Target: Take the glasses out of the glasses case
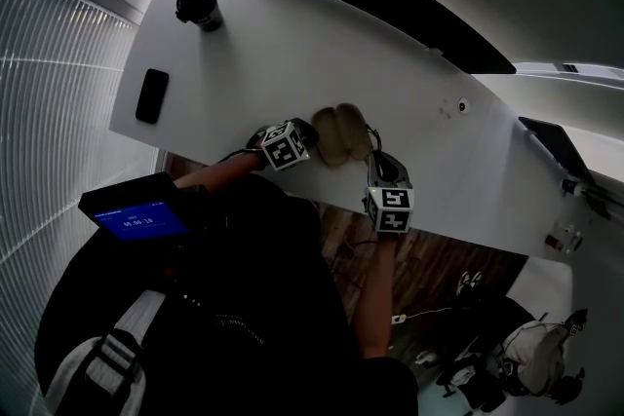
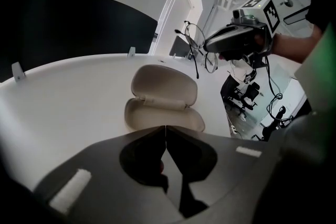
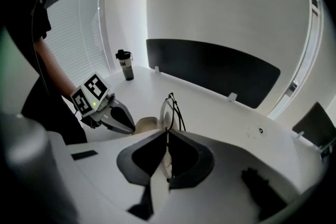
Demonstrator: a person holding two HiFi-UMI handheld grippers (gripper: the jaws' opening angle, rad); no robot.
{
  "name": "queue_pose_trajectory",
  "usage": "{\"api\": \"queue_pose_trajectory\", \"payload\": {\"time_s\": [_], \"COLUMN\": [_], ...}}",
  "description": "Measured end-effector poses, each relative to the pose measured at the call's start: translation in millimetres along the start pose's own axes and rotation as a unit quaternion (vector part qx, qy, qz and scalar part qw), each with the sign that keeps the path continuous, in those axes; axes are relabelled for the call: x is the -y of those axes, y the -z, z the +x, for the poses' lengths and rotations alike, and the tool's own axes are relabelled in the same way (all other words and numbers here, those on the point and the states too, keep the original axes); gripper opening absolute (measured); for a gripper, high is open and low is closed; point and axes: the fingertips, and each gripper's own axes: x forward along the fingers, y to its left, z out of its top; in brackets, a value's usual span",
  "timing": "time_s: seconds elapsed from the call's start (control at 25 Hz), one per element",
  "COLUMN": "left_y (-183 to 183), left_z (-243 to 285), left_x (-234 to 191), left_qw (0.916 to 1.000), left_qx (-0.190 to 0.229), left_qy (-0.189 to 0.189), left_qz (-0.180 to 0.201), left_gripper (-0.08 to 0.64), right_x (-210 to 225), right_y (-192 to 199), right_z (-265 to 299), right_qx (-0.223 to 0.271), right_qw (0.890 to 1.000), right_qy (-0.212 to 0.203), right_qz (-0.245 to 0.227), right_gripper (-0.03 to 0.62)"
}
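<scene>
The right gripper point(image 3: 168, 131) is pinching the thin black wire-framed glasses point(image 3: 171, 107) by the frame, its jaws closed tight on them; the glasses are standing up out of its tips, held in the air above the white table point(image 1: 292, 54). The open beige clamshell glasses case point(image 2: 163, 99) is lying on the table just below and to the left of that gripper, its lid tilting up behind its tray; the glasses are hanging outside it, not touching it.

The left gripper point(image 2: 166, 129) is resting just short of the case's near edge, jaws pressed together with nothing between them; the case is sitting between the two grippers.

Each gripper's cube is showing only black-and-white square markers; the tall black lidded tumbler point(image 3: 125, 64), well beyond the left gripper, is carrying a pale label too small to read; a blue-lit screen point(image 1: 136, 214) at the person's chest, behind the left gripper, is showing white characters I cannot make out.

A black rectangular phone point(image 1: 151, 95) is lying flat well to the left of the left gripper; a long black partition panel point(image 1: 390, 0) is running along the table's far edge, beyond both grippers.
</scene>
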Motion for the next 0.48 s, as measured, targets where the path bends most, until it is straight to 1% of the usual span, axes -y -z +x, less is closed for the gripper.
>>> {"api": "queue_pose_trajectory", "payload": {"time_s": [0.08, 0.16, 0.24, 0.32, 0.4, 0.48], "left_y": [1, 3, 4, 4, 5, 4], "left_z": [-3, -4, -5, -6, -6, -7], "left_x": [-1, -1, -2, -3, -2, -2], "left_qw": [1.0, 1.0, 1.0, 1.0, 0.9999, 0.9999], "left_qx": [0.0, -0.002, -0.005, -0.008, -0.013, -0.014], "left_qy": [0.001, 0.001, 0.001, 0.001, -0.001, -0.001], "left_qz": [0.0, 0.001, 0.001, 0.001, 0.003, 0.006], "left_gripper": [0.011, 0.011, 0.011, 0.011, 0.011, 0.012], "right_x": [15, 28, 41, 54, 66, 71], "right_y": [4, 10, 18, 34, 53, 71], "right_z": [-19, -33, -43, -45, -40, -29], "right_qx": [-0.003, -0.005, -0.017, -0.04, -0.074, -0.111], "right_qw": [1.0, 0.998, 0.996, 0.992, 0.982, 0.964], "right_qy": [0.029, 0.058, 0.086, 0.116, 0.149, 0.173], "right_qz": [0.007, 0.004, -0.015, -0.04, -0.092, -0.168], "right_gripper": [0.018, 0.018, 0.018, 0.018, 0.018, 0.018]}}
